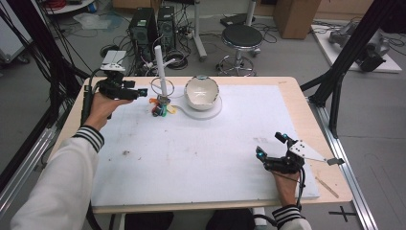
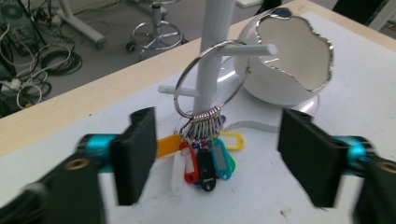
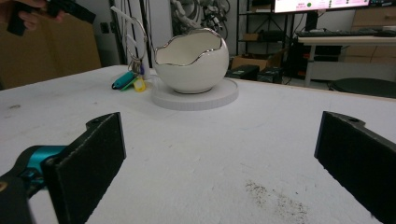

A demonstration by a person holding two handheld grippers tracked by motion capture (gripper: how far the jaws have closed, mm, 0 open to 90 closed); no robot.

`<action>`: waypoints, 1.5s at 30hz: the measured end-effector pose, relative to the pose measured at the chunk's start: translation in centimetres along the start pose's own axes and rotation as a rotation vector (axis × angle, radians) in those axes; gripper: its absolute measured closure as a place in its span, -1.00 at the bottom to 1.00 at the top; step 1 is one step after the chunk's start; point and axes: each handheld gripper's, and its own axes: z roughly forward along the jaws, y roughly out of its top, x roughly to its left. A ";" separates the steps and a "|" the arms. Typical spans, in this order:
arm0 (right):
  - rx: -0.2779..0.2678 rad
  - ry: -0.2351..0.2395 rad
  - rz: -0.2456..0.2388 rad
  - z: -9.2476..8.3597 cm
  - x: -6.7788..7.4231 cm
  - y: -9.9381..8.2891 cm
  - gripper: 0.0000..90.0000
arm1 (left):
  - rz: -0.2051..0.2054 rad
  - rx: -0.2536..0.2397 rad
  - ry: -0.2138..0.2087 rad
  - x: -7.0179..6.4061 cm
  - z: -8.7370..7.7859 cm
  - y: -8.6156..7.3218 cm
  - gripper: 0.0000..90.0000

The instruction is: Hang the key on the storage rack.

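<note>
A large metal key ring [image 2: 204, 122] hangs on a peg of the white stand [image 2: 212, 42], with several coloured tags [image 2: 205, 163] trailing onto the mat. In the high view the stand [image 1: 160, 67] and tags [image 1: 160, 110] sit at the back left. My left gripper [image 1: 142, 92] is held just left of them, pointing at the ring. Its jaws [image 2: 223, 156] stand open and wide, short of the tags, with nothing pressed between them. My right gripper [image 1: 270, 144] rests at the front right, open and empty [image 3: 219, 163].
A white egg-shaped bowl [image 1: 202, 92] with a jagged silver rim stands on a round white base [image 1: 215, 111] right of the stand. A white mat [image 1: 201, 153] covers the wooden table. Behind the table are a stool [image 1: 242, 38], computer towers [image 1: 151, 26] and cables.
</note>
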 end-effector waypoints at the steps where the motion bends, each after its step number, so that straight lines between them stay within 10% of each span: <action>1: 0.000 -0.001 -0.002 0.0 0.0 0.0 -0.97 | -0.003 -0.005 -0.017 -0.2 -0.6 -0.3 -0.57; 3: -0.001 -0.004 -0.011 0.0 0.0 0.0 -0.97 | -0.006 -0.013 -0.014 -0.8 -1.9 -1.1 -0.96; 15: 0.009 -0.008 -0.014 0.1 0.1 0.0 -0.97 | 0.110 -0.175 -0.068 -3.9 -7.9 -8.0 -0.96; 25: 0.012 -0.005 -0.016 0.2 0.1 0.0 -0.97 | 0.092 -0.307 -0.077 -4.7 -8.5 -14.2 -0.96; 45: 0.008 -0.006 -0.014 0.1 0.1 0.0 -0.97 | 0.078 -0.483 -0.003 -6.5 -7.9 -20.1 -0.96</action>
